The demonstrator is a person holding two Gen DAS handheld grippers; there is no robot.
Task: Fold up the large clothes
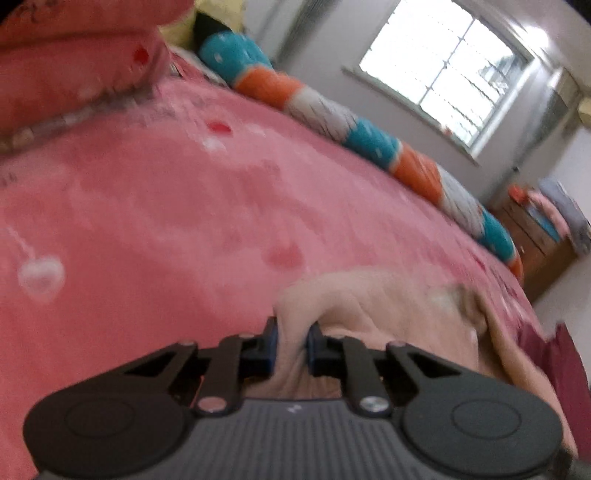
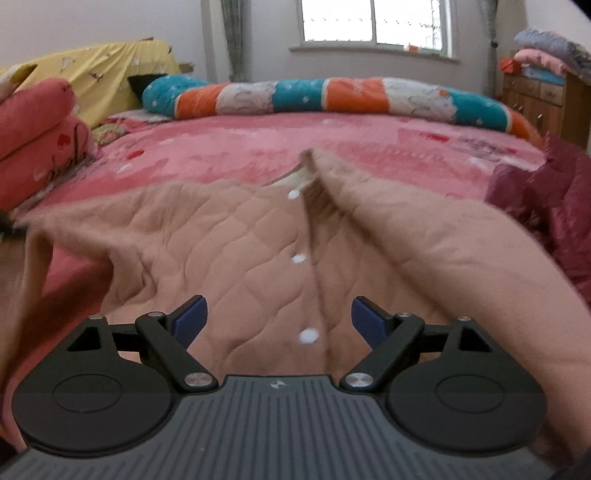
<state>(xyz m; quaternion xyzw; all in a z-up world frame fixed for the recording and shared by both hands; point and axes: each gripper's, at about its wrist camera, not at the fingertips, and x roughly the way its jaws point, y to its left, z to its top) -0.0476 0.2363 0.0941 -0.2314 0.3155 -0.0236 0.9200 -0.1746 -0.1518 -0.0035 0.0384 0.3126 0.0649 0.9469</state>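
A beige quilted garment [image 2: 236, 236] with white buttons [image 2: 298, 258] down its front lies spread on the pink bed [image 2: 369, 147]. My right gripper [image 2: 279, 319] is open just above its lower front, with the button line between the fingers. In the left wrist view my left gripper [image 1: 291, 341] is shut on a bunched fold of the same beige garment [image 1: 369, 306], which trails off to the right.
A long teal, orange and white bolster [image 2: 332, 96] lies along the bed's far side under a window [image 2: 373, 22]. Pink pillows [image 2: 37, 129] and a yellow cover [image 2: 110, 74] sit left. A maroon garment [image 2: 546, 195] lies right, before a wooden dresser [image 2: 539, 99].
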